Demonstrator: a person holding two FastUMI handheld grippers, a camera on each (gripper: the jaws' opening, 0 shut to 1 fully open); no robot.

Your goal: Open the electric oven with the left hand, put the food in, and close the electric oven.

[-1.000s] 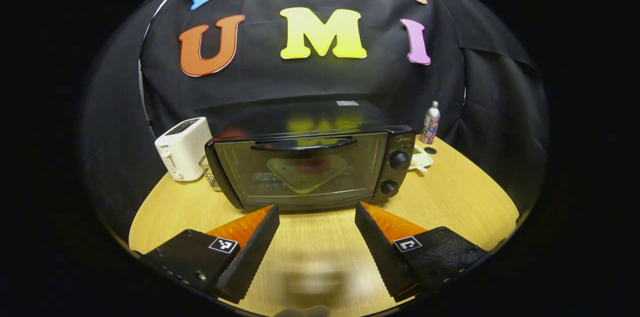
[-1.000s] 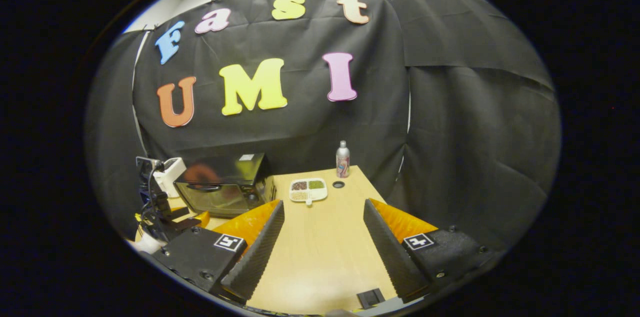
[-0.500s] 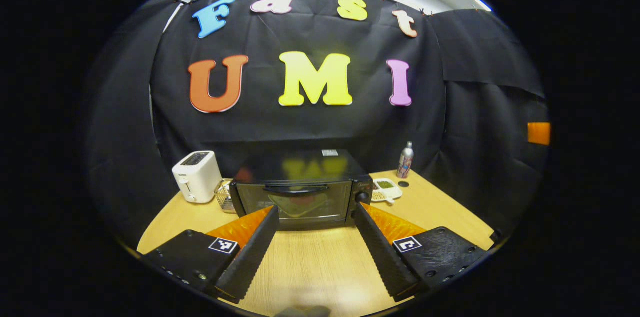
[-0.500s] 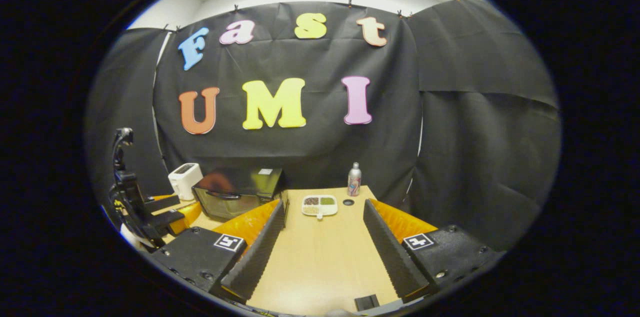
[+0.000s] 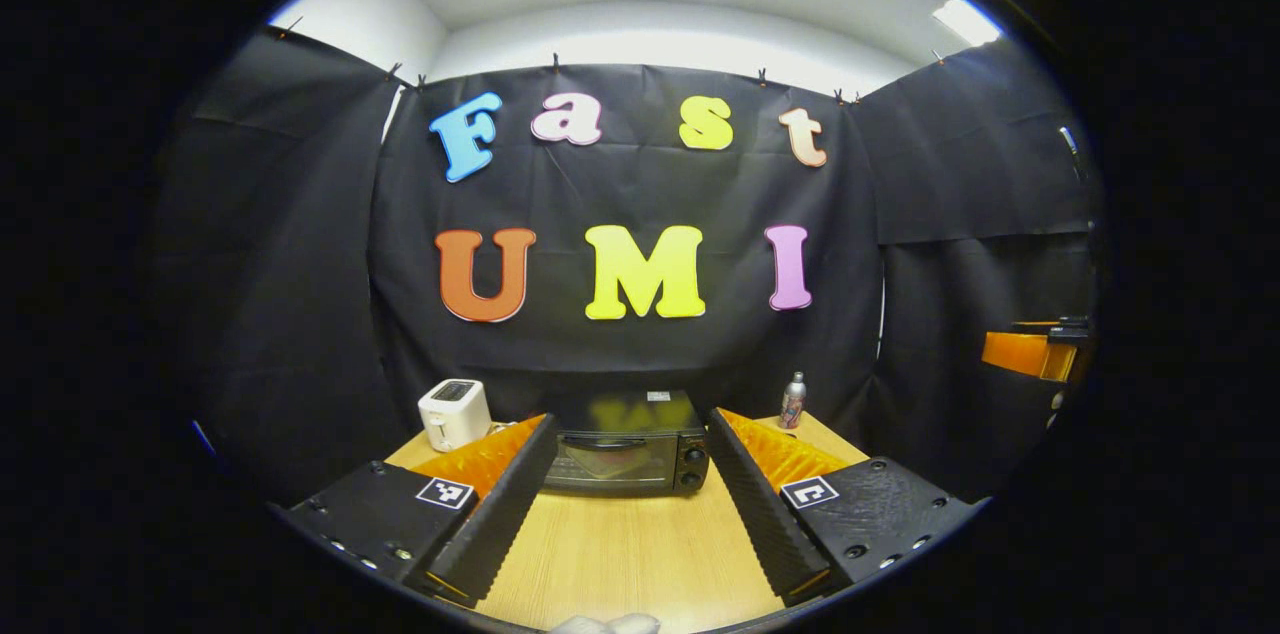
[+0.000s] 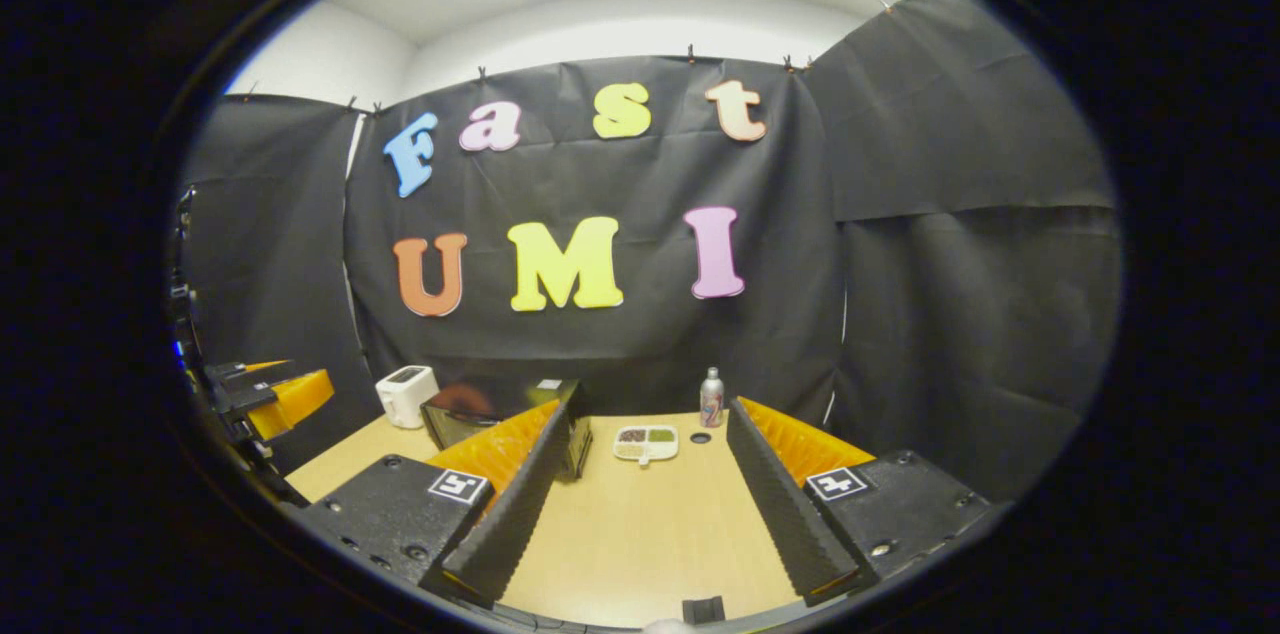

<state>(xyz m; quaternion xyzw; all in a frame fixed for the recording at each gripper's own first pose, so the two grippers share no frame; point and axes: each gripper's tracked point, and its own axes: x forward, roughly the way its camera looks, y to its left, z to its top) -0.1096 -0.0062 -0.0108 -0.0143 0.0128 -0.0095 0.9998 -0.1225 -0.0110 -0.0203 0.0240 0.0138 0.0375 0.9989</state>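
Your left gripper (image 5: 632,439) is spread wide with nothing between its fingers, and the oven (image 5: 627,447) sits straight ahead of it, well off, door closed. Your right gripper (image 6: 648,426) is likewise wide and empty above the table (image 6: 650,534); the oven (image 6: 470,414) lies ahead to its left, the divided dish (image 6: 646,442) ahead between its fingers.

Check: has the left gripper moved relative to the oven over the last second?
Yes. The left gripper has backed away from the oven, which looks much smaller between its fingers.
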